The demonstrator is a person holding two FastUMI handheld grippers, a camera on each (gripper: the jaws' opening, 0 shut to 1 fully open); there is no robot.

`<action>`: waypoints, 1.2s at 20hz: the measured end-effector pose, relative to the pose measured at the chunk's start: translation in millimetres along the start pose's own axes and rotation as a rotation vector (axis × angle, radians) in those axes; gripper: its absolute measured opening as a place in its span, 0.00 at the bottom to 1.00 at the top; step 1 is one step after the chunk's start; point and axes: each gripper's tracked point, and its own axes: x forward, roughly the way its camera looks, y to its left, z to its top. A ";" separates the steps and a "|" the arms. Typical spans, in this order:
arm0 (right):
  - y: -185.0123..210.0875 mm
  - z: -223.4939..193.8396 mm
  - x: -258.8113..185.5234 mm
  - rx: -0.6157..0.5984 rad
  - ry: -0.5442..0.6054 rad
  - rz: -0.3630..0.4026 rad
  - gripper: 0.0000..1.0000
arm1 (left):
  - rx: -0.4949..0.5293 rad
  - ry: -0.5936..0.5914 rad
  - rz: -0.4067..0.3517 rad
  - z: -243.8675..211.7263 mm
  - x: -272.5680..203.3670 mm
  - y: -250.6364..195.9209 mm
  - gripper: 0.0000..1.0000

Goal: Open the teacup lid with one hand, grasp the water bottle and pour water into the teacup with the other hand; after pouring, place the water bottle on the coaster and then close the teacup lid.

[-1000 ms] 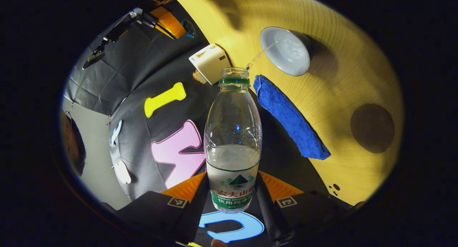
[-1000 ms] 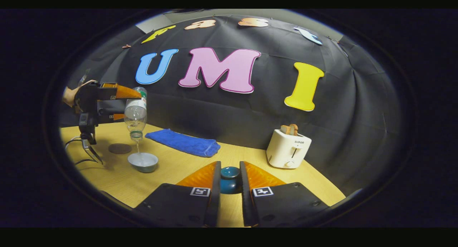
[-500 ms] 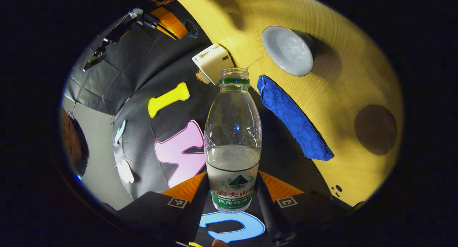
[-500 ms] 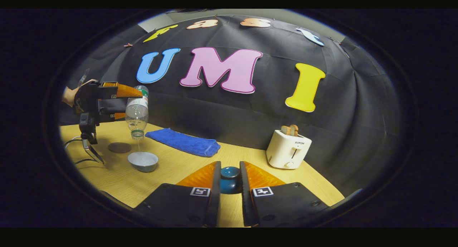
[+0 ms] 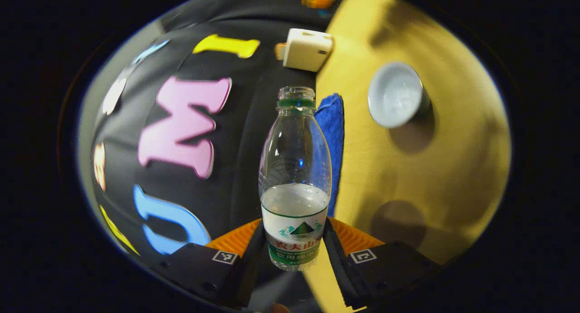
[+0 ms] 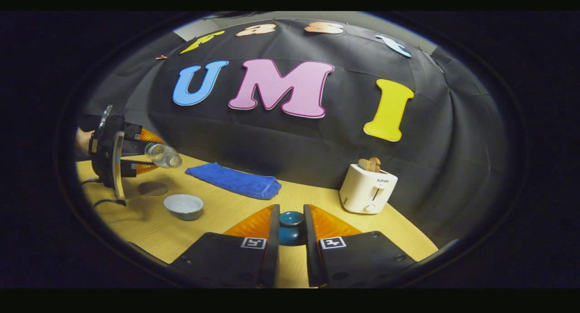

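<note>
The left gripper (image 5: 293, 254) has its jaws clamped on the lower, labelled part of the water bottle (image 5: 294, 177), a grip low on the body that leaves the open neck free for pouring. In the right gripper view this bottle (image 6: 164, 155) lies tipped, roughly level, neck toward the right and above the desk (image 6: 217, 222), with no stream leaving it. I judge the pour finished and the bottle on its way back upright, since water fills only its lower part.

The teacup (image 6: 183, 206) stands open on the desk at the left, just below and a little right of the bottle's mouth, placed so the water falls straight in. The round dark coaster (image 6: 152, 188) lies just behind it, farther left, near enough for a short carry. A blue cloth (image 6: 233, 180) lies along the far side, probably there to catch spills, and a white toaster (image 6: 368, 194) stands off to the right, well clear of the work.

The right gripper (image 6: 290, 240) hovers over the near middle of the desk, jaws pressed on the dark blue teacup lid (image 6: 290, 229), held aside so the cup stays uncovered.

Next the bottle needs righting before it goes down on the coaster; tilted, it could dribble on the desk.
</note>
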 end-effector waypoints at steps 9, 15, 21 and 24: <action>21.3 5.8 7.6 0.013 -0.003 0.029 0.28 | -1.036 -0.142 -0.122 15.5 -11.3 1.0 0.75; 24.4 10.5 13.4 0.037 -0.008 0.025 0.24 | -1.238 -0.130 -0.125 13.3 -7.9 -2.8 0.75; 28.8 12.6 14.3 0.033 -0.004 0.026 0.24 | -1.265 -0.074 -0.129 -1.8 0.1 -24.8 0.77; 32.1 13.2 15.3 0.038 -0.002 0.030 0.28 | -1.261 -0.067 -0.121 -3.1 1.9 -27.7 0.79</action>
